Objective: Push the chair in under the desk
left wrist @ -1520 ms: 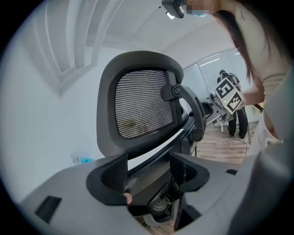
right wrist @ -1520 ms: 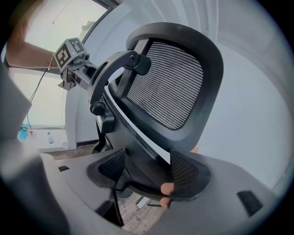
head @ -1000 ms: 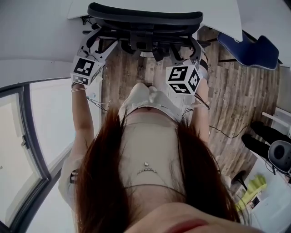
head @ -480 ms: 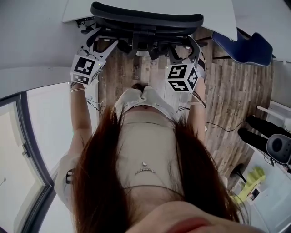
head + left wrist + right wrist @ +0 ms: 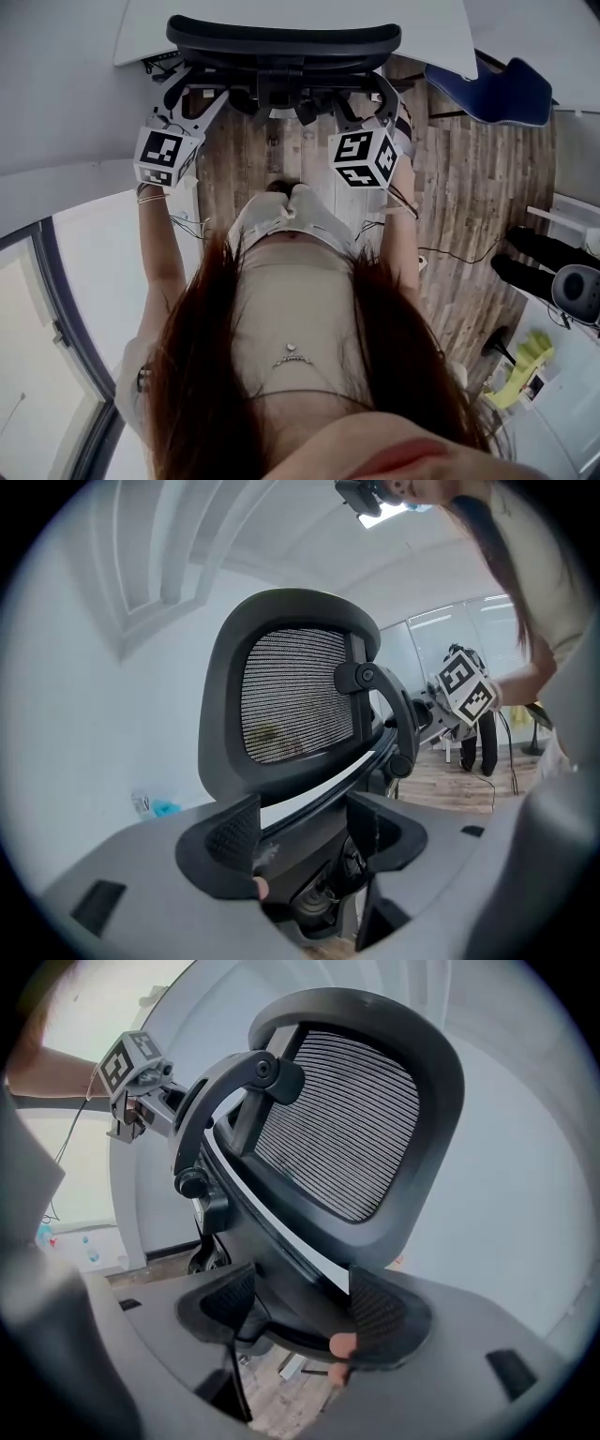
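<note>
A black mesh-backed office chair [image 5: 281, 37] stands at the edge of the white desk [image 5: 427, 28], its seat hidden beneath the desktop. My left gripper [image 5: 190, 82] holds the left side of the chair's back frame and my right gripper [image 5: 380, 89] holds the right side. In the left gripper view the mesh back [image 5: 295, 705] rises above my left gripper [image 5: 305, 832], whose pads press a black frame bar. The right gripper view shows the same for my right gripper [image 5: 291, 1312] below the mesh back [image 5: 352, 1133].
A blue chair [image 5: 497, 94] stands to the right by the desk. Wood plank floor [image 5: 478, 206] with a thin cable runs below. A glass partition frame [image 5: 66, 328] is on the left. A person's dark shoes [image 5: 534, 272] are at the right.
Both grippers and the chair have moved forward toward the desk. The head view has shifted so the desk and the blue chair sit further left.
</note>
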### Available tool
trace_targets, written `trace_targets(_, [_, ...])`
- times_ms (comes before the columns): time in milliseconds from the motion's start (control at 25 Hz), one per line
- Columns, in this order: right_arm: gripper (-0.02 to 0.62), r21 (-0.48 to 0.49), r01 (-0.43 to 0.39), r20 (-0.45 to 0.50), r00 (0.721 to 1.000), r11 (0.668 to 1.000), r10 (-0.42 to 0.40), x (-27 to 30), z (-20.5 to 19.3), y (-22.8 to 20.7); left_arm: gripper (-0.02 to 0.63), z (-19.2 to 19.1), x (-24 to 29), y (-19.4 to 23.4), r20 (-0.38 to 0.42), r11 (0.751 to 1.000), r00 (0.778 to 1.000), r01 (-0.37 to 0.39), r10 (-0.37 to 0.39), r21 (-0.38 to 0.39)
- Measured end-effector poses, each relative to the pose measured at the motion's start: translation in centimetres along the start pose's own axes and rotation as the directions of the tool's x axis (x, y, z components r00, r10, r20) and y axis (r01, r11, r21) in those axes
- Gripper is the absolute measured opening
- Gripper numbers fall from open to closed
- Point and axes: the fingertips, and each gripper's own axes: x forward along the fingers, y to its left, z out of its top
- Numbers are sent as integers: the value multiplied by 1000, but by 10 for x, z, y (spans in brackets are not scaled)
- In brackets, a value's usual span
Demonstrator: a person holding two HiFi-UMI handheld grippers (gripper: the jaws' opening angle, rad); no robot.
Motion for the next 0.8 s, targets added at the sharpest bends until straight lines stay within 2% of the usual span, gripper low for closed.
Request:
trace_targets(120, [310,2,0,1,1000,1000,0,2,0,-2,276,0,1,1,-21,1000,1000,3,-3,4])
trace_targets(560, [311,5,3,1,1000,1000,-3,10,2,-4,276,2,10,8,16,1000,1000,-2,2,1])
trace_targets(720, [311,2,1,3,1000,1000,-1,15,5,-5,276,-1,12,12,3,1000,1000,-6,6,-3])
trace_targets(800, [311,2,-1,4,1000,1000,1,19,6,-5,276,-1,15,15,26,1000,1000,-6,6,-6])
